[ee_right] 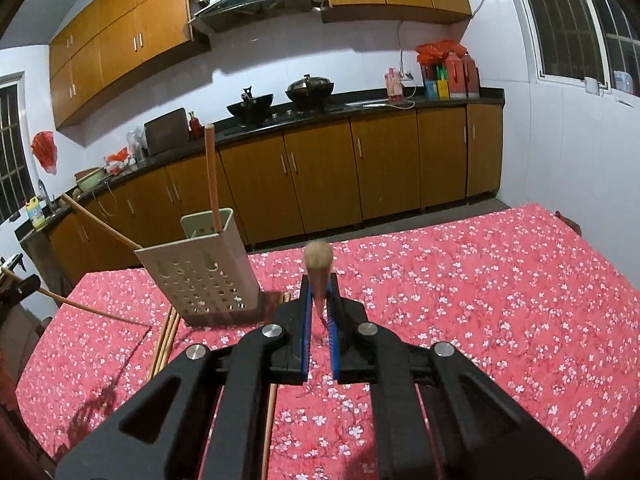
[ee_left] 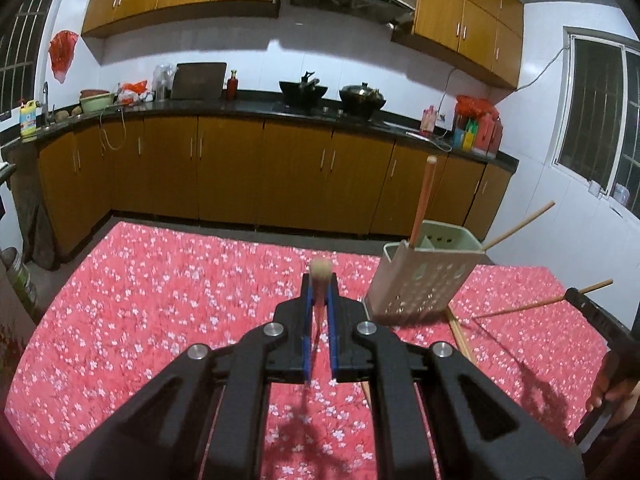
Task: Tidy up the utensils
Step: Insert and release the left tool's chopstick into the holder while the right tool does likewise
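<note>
A pale perforated utensil holder [ee_left: 424, 276] stands on the red floral tablecloth, with one chopstick [ee_left: 422, 208] upright in it and another [ee_left: 520, 224] leaning out. My left gripper [ee_left: 320, 292] is shut on a chopstick [ee_left: 320, 270] that points at the camera, left of the holder. My right gripper [ee_right: 319, 288] is shut on a chopstick [ee_right: 318, 258] too, right of the holder [ee_right: 200, 272]. Loose chopsticks [ee_right: 166, 340] lie on the cloth by the holder's base. In the left wrist view the right gripper [ee_left: 592, 304] shows at the right edge with its chopstick [ee_left: 532, 304].
The table [ee_right: 480, 300] is covered by a red floral cloth. Beyond it runs a kitchen counter [ee_left: 240, 108] with woks, bottles and bags over brown cabinets. The person's hand [ee_left: 612, 384] is at the right edge of the left wrist view.
</note>
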`<state>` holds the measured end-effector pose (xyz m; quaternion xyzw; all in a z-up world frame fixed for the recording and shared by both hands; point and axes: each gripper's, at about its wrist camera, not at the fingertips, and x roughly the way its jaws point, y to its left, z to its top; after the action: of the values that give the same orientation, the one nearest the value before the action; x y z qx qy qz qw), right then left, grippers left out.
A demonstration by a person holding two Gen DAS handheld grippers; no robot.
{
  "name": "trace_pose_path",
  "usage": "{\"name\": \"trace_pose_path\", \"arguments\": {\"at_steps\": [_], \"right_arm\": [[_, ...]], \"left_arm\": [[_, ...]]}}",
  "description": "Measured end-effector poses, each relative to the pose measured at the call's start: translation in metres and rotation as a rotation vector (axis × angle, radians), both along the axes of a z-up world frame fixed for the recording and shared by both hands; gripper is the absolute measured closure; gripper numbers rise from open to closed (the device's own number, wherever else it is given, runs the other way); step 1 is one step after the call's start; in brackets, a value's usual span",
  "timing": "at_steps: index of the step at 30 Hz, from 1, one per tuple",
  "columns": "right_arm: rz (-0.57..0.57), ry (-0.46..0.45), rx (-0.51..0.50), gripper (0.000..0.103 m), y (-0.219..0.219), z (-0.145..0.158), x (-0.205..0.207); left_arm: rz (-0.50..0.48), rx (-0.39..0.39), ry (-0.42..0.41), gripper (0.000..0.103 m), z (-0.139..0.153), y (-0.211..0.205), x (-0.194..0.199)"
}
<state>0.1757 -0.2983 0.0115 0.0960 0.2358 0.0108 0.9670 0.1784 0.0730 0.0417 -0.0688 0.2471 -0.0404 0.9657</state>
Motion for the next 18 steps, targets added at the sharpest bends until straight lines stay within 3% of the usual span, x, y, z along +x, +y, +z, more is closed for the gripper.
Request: {"name": "trace_pose_path", "arguments": {"at_steps": [8, 18], "right_arm": [[0.000, -0.043, 0.015, 0.095, -0.002, 0.016, -0.006], [0.136, -0.168, 0.106, 0.095, 0.010, 0.075, -0.018]], "left_arm": [[-0.015, 0.003, -0.030, 0.095, 0.014, 0.001, -0.005], [-0.131, -0.022, -0.131, 0.095, 0.060, -0.028, -0.018]]}}
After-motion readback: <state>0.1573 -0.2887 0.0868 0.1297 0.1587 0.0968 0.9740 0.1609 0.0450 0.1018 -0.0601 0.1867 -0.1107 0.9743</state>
